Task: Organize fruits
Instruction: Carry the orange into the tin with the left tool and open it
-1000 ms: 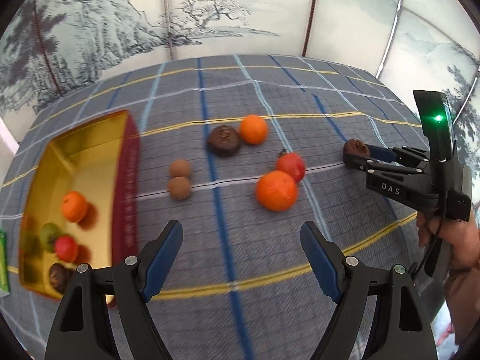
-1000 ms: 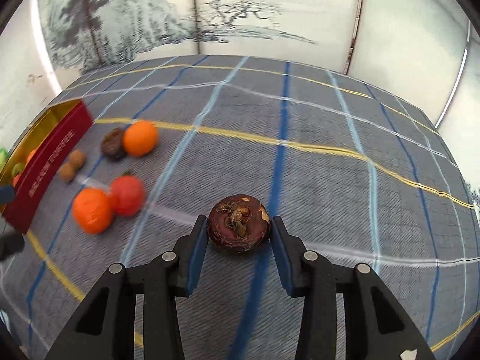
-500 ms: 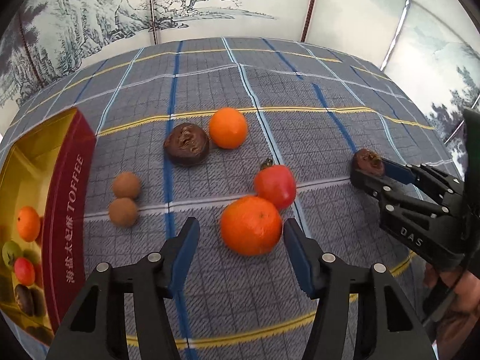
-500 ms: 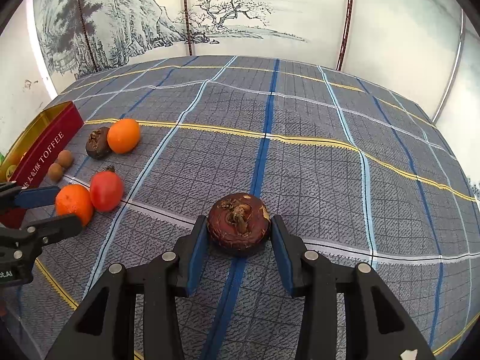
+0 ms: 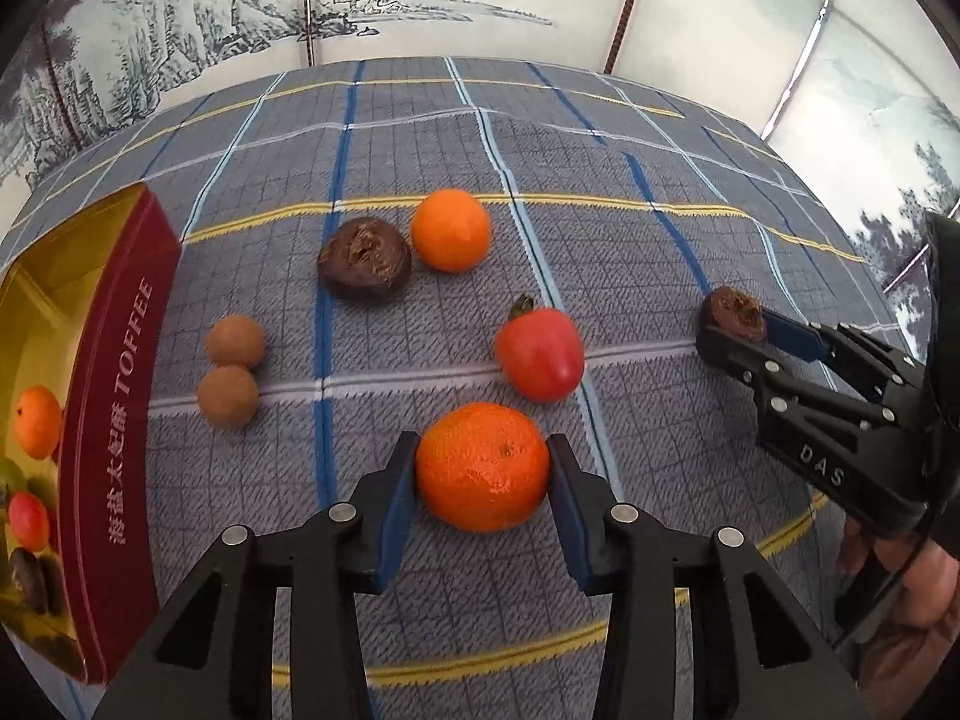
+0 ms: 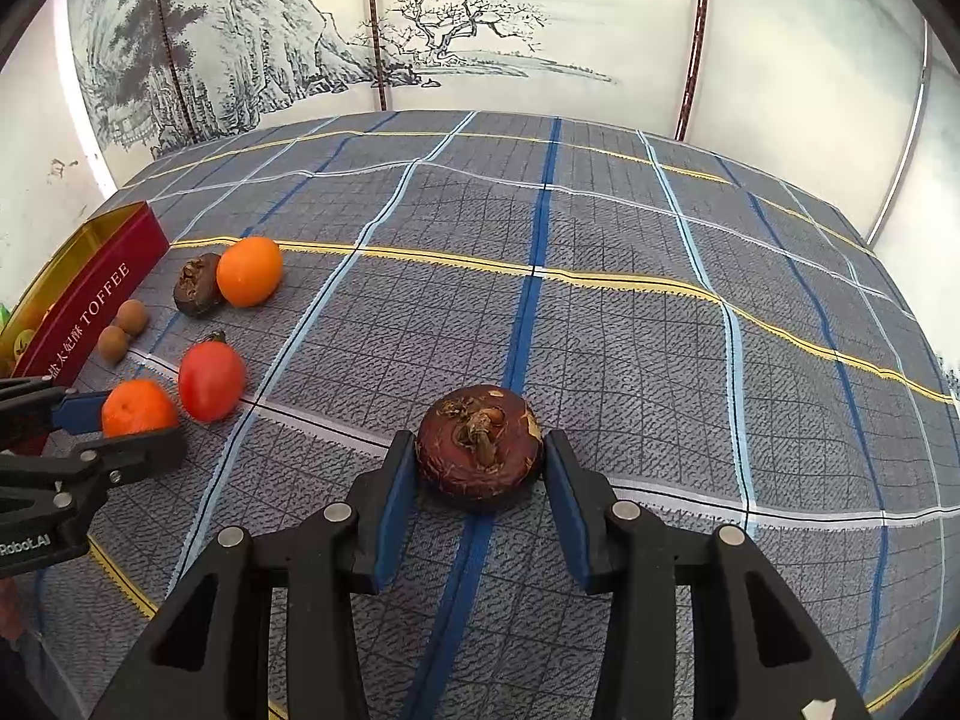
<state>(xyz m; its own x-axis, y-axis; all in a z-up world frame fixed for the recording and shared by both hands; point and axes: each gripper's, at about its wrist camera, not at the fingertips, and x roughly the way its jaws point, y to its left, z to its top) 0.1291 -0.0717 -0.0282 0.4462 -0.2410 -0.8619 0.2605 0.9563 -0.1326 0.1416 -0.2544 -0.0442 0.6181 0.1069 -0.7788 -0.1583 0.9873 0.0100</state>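
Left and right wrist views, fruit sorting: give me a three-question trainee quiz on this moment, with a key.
1. True or false: the toffee tin already holds some fruit.
2. Which fruit sits between the pads of the left gripper? A) the near orange B) the red fruit C) the far orange
3. How many small tan round fruits lie on the cloth beside the tin?

Key
1. True.
2. A; the jaws have just been closing on it.
3. Two, touching. The right gripper meanwhile holds a dark brown bulb.
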